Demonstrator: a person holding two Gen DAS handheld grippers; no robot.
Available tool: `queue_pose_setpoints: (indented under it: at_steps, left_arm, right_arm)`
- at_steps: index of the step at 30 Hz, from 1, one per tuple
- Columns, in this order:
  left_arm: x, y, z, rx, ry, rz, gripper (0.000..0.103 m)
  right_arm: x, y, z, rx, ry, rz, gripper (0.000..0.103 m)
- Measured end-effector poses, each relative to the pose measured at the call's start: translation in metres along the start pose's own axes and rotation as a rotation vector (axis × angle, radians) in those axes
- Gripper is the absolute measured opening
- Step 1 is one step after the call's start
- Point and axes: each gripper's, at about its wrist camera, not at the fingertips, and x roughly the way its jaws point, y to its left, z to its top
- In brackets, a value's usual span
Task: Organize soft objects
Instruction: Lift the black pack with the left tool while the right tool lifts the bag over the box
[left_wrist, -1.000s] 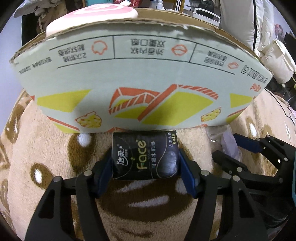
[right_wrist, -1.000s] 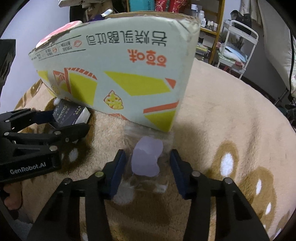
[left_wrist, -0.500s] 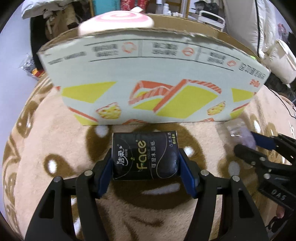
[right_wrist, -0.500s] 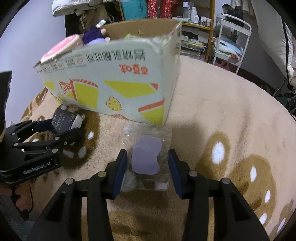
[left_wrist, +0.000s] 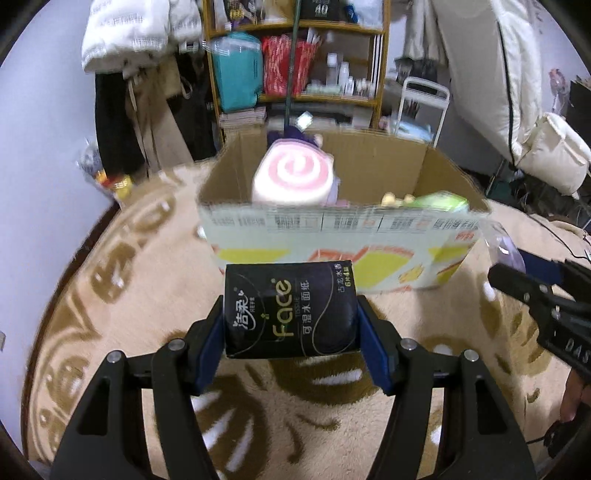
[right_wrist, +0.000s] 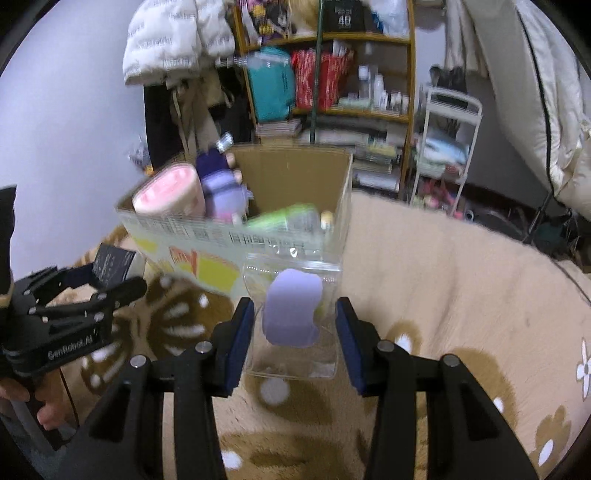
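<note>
Black tissue pack (left_wrist: 290, 310) in left gripper (left_wrist: 291, 345)

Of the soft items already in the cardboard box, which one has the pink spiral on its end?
The roll-shaped plush at the box's left end: cream with a pink swirl face. The purple doll behind it and the green item at the right end show no spiral.

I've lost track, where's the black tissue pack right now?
The black tissue pack is clamped in the left gripper, in front of the cardboard box.
</note>
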Motion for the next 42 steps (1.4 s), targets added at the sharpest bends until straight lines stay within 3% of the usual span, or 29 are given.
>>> queue_pose_setpoints:
  at_steps: [11,19,29,42]
  left_arm:
    - [-0.08,0.011,0.038,0.027,-0.266,0.013,0.064]
    - [-0.095,0.013,0.083,0.036,-0.375,-0.007,0.064]
    - [-0.055,0.012,0.113,0.043,-0.385,-0.007,0.064]
    - [0.006,-0.007,0.103,0.094,-0.327,-0.051,0.065]
  right_arm:
    - [-0.043,0.019,0.041,-0.011,-0.192,0.044,0.048]
    - [-0.058,0.029,0.077,-0.067,-0.276,0.056,0.048]
    - [-0.037,0.015,0.118,-0.076,-0.306,0.086,0.048]
    - [0.032,-0.021,0.102,0.029,-0.211,0.142,0.049]
